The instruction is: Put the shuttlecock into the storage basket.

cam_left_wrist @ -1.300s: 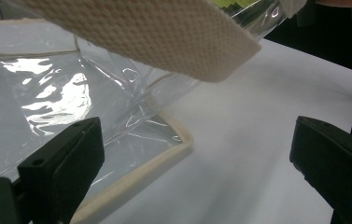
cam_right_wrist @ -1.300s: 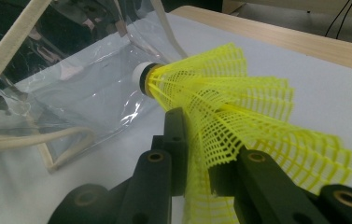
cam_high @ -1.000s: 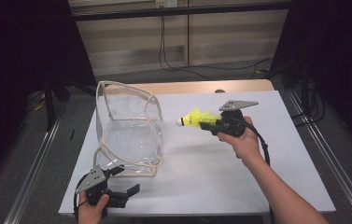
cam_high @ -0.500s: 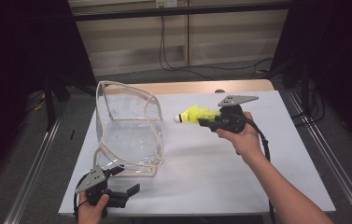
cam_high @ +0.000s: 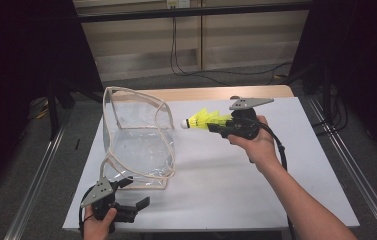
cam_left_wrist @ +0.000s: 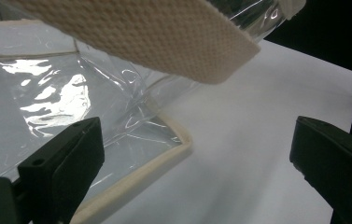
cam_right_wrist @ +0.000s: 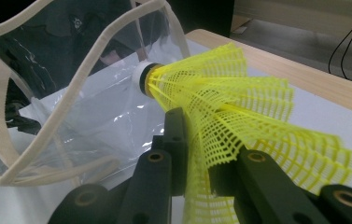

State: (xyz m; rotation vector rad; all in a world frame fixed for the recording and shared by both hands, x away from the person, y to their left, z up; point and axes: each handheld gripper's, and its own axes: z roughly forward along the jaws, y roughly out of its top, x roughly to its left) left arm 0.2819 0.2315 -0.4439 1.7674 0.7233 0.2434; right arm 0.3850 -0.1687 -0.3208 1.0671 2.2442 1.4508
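The white table (cam_high: 226, 200) is carrying a clear plastic bag (cam_high: 138, 145) with cream webbing trim, standing upright with its mouth gaping toward the right, and nothing is lying inside it yet. Compared with a second ago the bag is sitting just where it was, and so is the left gripper (cam_high: 136, 206), which is resting low at the table's near edge beside the bag's bottom corner. In the left gripper view its jaws are standing wide apart, released, with the bag's bound corner (cam_left_wrist: 173, 144) lying between them but untouched, and the bag's webbing strap (cam_left_wrist: 131, 37) is hanging just above.

The change is all on the other side. The right gripper (cam_high: 216, 127) is riding higher and a little closer to the bag than it was a second ago, and it is carrying a yellow plastic shuttlecock (cam_high: 203, 121) clear of the table. Its jaws are clenched on the mesh skirt (cam_right_wrist: 220, 135), which is buckling visibly between them, while the white cork tip (cam_right_wrist: 141, 77) is pointing straight at the bag's opening.

So the shuttlecock is hanging in the air just right of the bag's rim, level with the upper part of the mouth. The lift is probably lining it up for insertion, though the floppy rim could snag the skirt.
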